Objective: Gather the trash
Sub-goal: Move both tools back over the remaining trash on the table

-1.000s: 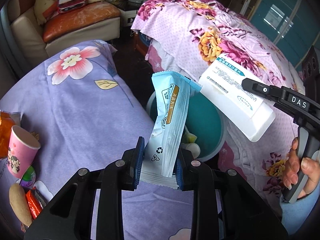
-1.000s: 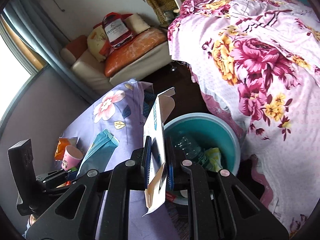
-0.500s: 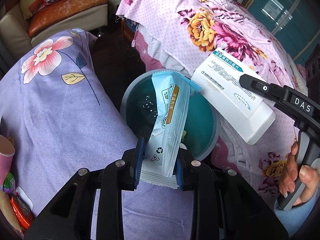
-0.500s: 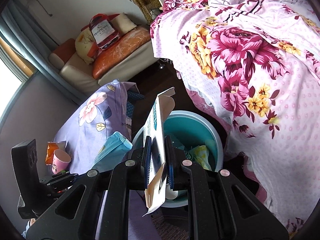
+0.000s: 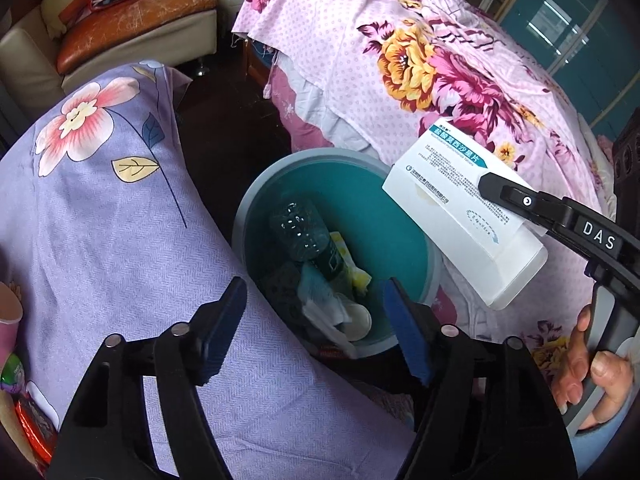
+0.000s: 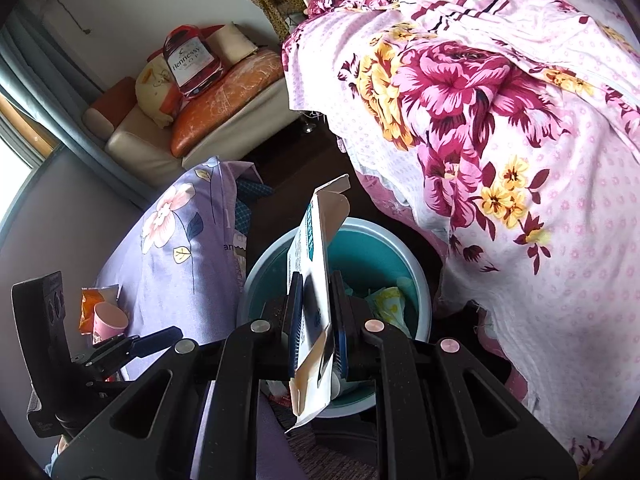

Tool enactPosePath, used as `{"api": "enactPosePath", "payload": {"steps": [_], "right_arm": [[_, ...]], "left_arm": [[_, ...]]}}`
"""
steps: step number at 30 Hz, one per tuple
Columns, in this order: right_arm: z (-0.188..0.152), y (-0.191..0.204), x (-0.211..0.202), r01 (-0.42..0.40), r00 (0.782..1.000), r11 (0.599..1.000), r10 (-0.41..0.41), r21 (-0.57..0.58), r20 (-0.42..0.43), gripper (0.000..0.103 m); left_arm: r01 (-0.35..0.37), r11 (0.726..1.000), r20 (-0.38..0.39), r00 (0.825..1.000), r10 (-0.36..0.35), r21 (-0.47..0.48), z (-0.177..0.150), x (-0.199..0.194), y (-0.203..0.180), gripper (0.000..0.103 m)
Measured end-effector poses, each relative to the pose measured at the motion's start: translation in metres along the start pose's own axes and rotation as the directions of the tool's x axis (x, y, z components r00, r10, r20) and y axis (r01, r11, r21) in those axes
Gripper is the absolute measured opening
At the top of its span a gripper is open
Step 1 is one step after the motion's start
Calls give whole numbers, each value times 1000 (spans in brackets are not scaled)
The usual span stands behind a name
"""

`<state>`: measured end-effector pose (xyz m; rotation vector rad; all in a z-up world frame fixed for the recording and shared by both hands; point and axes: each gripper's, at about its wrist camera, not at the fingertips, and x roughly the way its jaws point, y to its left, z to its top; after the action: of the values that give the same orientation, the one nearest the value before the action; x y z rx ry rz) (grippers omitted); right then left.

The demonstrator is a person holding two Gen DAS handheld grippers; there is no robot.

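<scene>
Looking down the left wrist view: left tool (image 5: 314, 316) released, jaws just opened wide, nothing between the blue pads. Below it, a round teal plastic bin (image 5: 404, 216) with a pale rim holds a clear crumpled bottle (image 5: 298, 228), wrappers and a white disc. Medicine box (image 5: 452, 200), white glossy card with a teal band and printed text, is over the bin's edge, clamped in the right tool (image 5: 486, 184); a hand (image 5: 592, 372) grips its handle. Lilac floral cloth covers the surface (image 5: 100, 216).

Right wrist view: right tool (image 6: 318, 320) clenched on the flattened box (image 6: 316, 264), end flap open, above the bin (image 6: 372, 256). Pink paper cup (image 6: 108, 318) on the surface.
</scene>
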<state>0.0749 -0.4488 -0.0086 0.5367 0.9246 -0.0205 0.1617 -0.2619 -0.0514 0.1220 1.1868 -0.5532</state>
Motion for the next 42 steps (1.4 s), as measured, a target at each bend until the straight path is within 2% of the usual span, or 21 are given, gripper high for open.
{"api": "enactPosePath", "payload": {"steps": [9, 12, 14, 18, 23, 26, 31, 42], "right_arm": [[0, 0, 11, 42, 999, 999, -43, -5, -25, 16], [-1, 0, 20, 30, 998, 1000, -30, 1, -58, 24], [-3, 0, 23, 36, 997, 999, -35, 2, -62, 38], [-6, 0, 26, 36, 997, 999, -36, 8, -74, 49], [-8, 5, 23, 45, 996, 999, -44, 17, -76, 72], [-9, 8, 23, 35, 995, 999, -32, 29, -95, 76], [-14, 22, 20, 33, 993, 999, -32, 2, -112, 76], [-33, 76, 14, 18, 990, 997, -28, -79, -137, 79]], "left_arm": [[-3, 1000, 4, 1000, 3, -18, -1, 1, 7, 88], [-6, 1000, 2, 1000, 6, -20, -2, 2, 8, 90], [-8, 1000, 1, 1000, 8, -18, -3, 2, 8, 91], [-11, 1000, -2, 1000, 11, -18, -6, 2, 9, 91], [-2, 999, 4, 1000, 3, -32, -12, -5, 14, 91], [-2, 999, 13, 1000, 3, -45, -16, -11, 19, 91], [-2, 998, 31, 1000, 4, -68, -25, -25, 28, 92], [-17, 992, 86, 996, 28, -124, -57, -67, 66, 92]]}}
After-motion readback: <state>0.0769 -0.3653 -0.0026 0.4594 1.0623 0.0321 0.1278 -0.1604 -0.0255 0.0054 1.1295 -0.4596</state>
